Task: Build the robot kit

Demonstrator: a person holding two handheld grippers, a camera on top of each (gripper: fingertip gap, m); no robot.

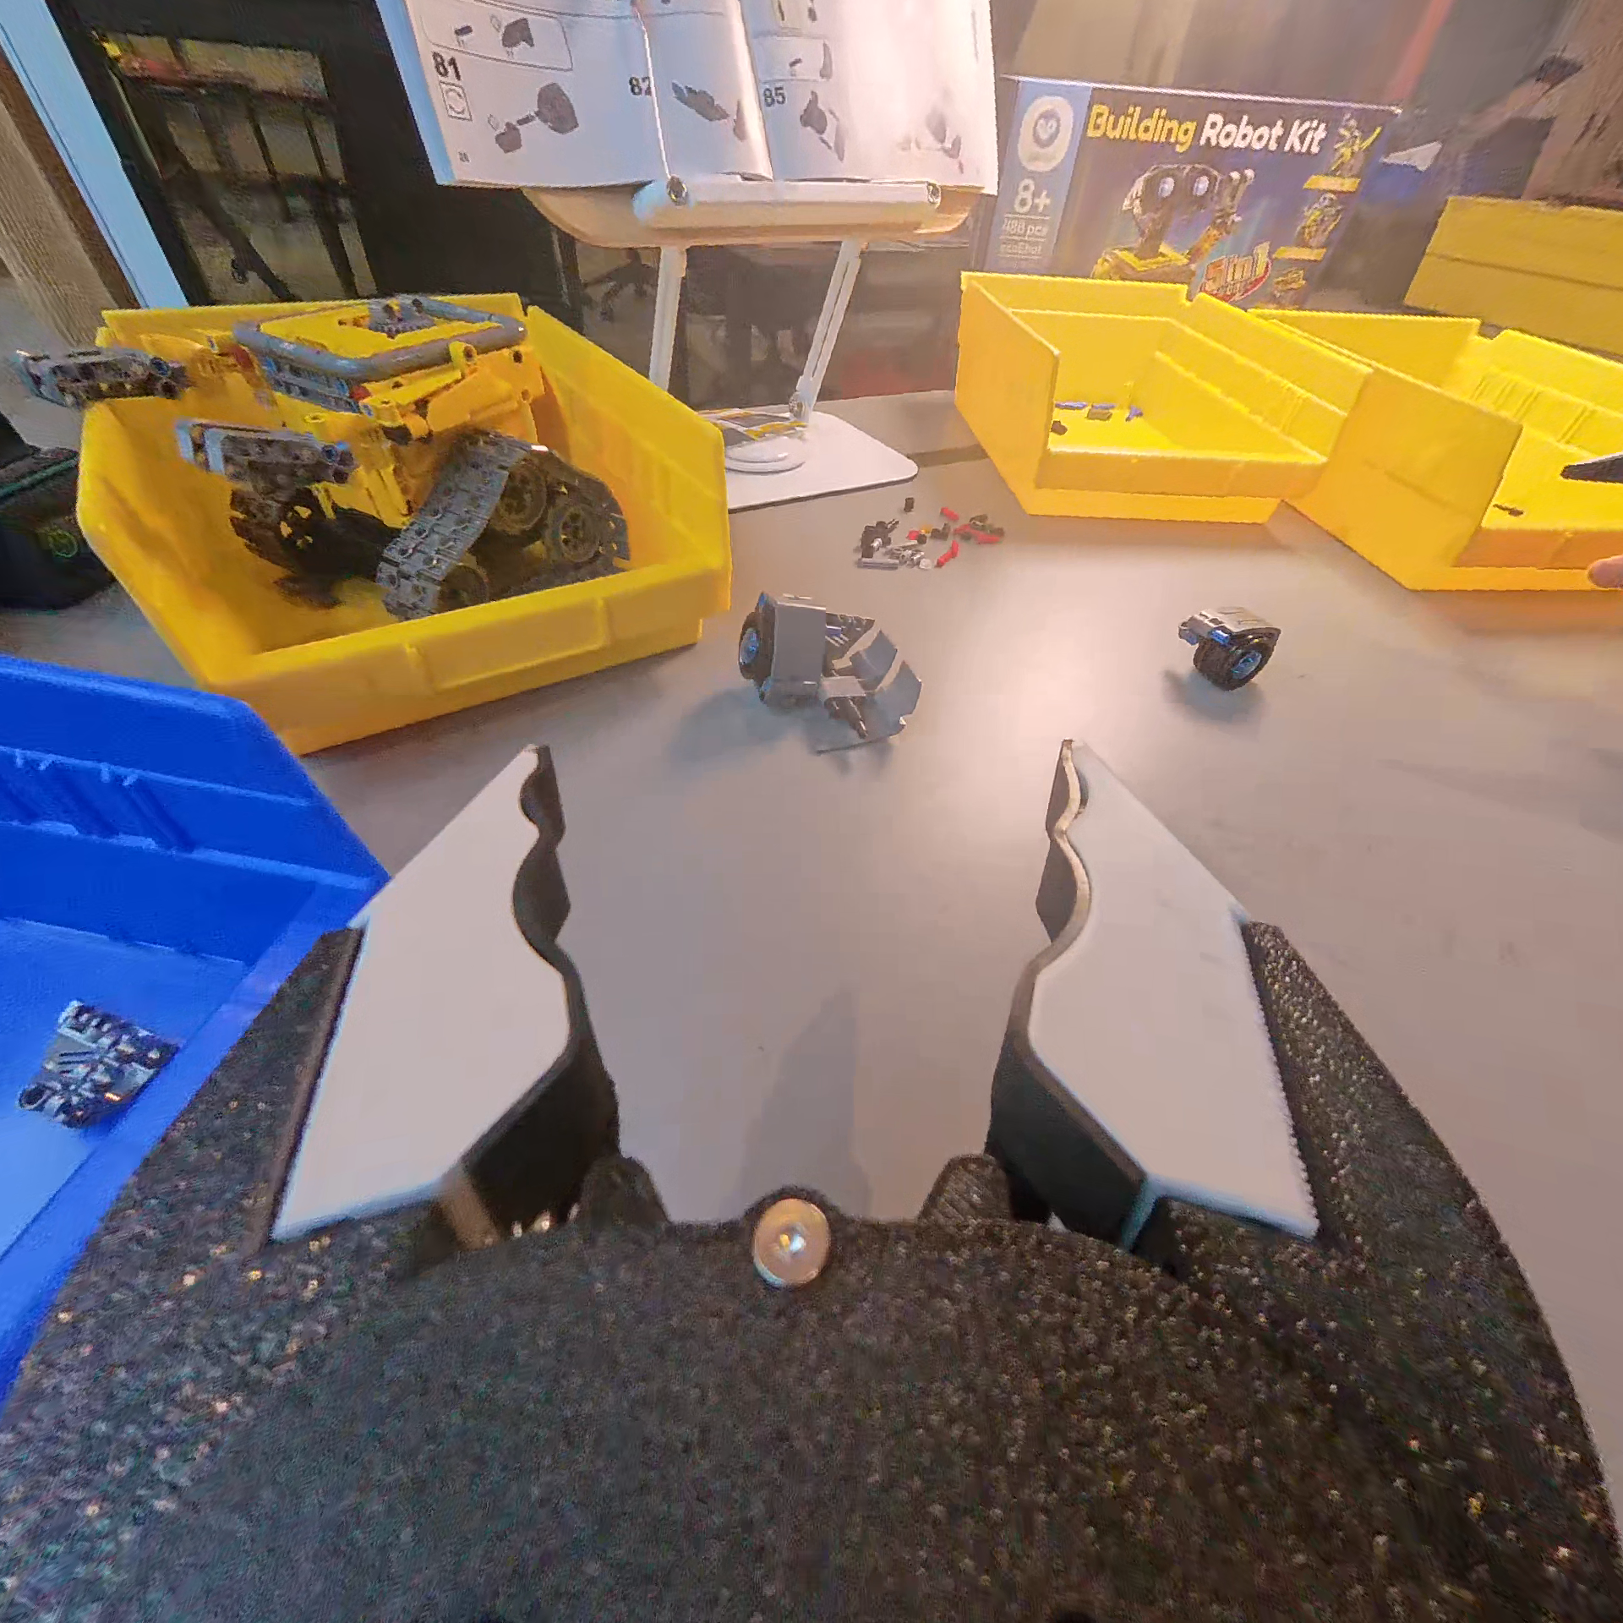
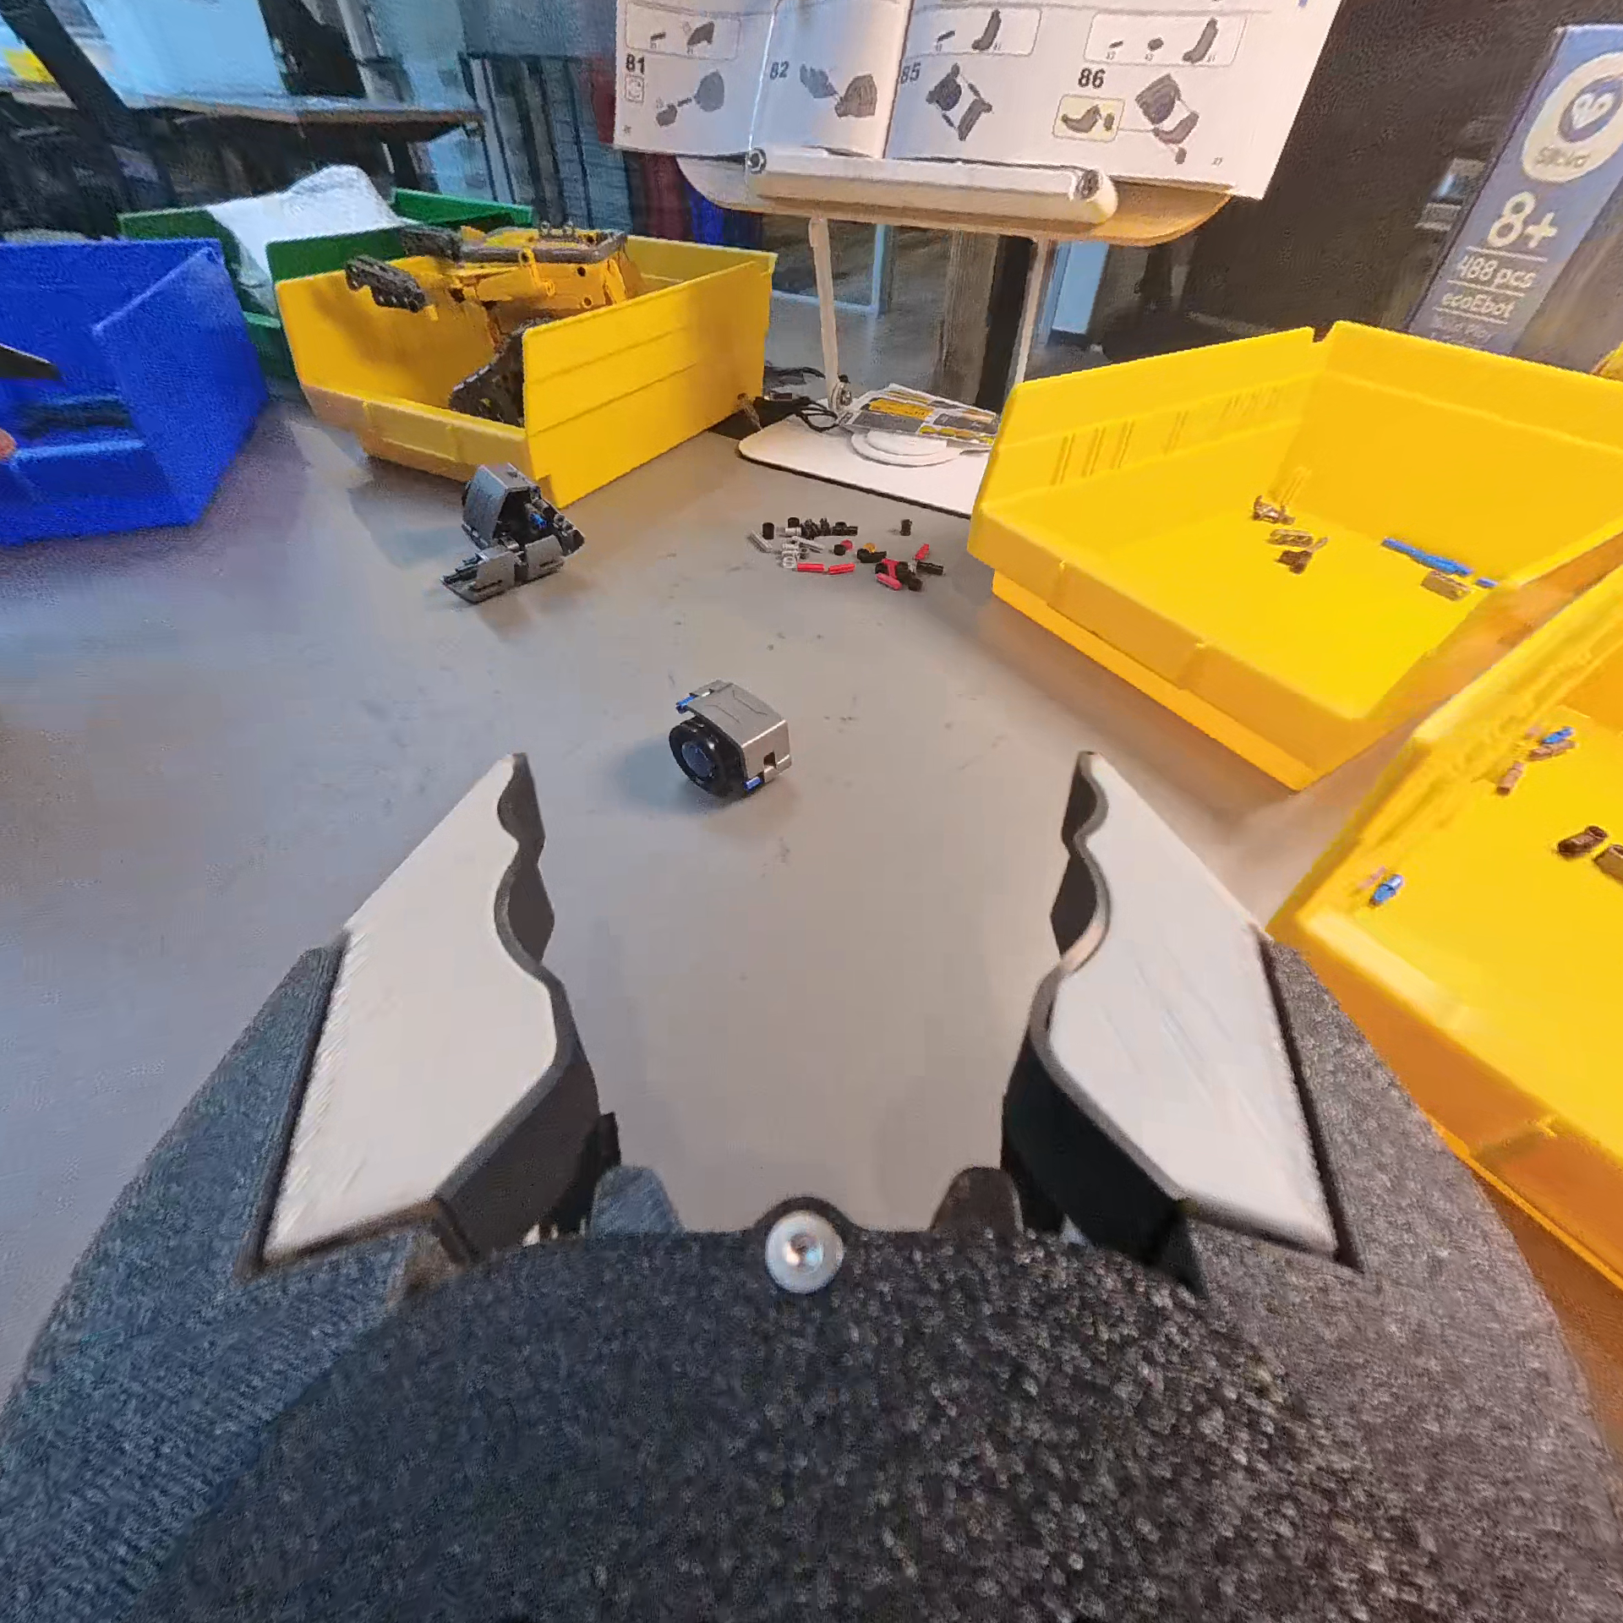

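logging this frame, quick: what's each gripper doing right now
Left gripper: open, holding nothing, over bare table short of the grey wheeled assembly.
Right gripper: open, holding nothing, small wheel module just ahead.

Before you, a smooth, matt grey tabletop [image 1: 790, 922] carries glossy yellow plastic bins [image 1: 1142, 386] and, at left of frame, a blue plastic bin [image 1: 158, 817]. Your left gripper [image 1: 804, 755] and right gripper [image 2: 799, 764] show matt, smooth pale finger plates set in coarse, speckled black foam. Paper instruction pages [image 2: 966, 79] sit at top.
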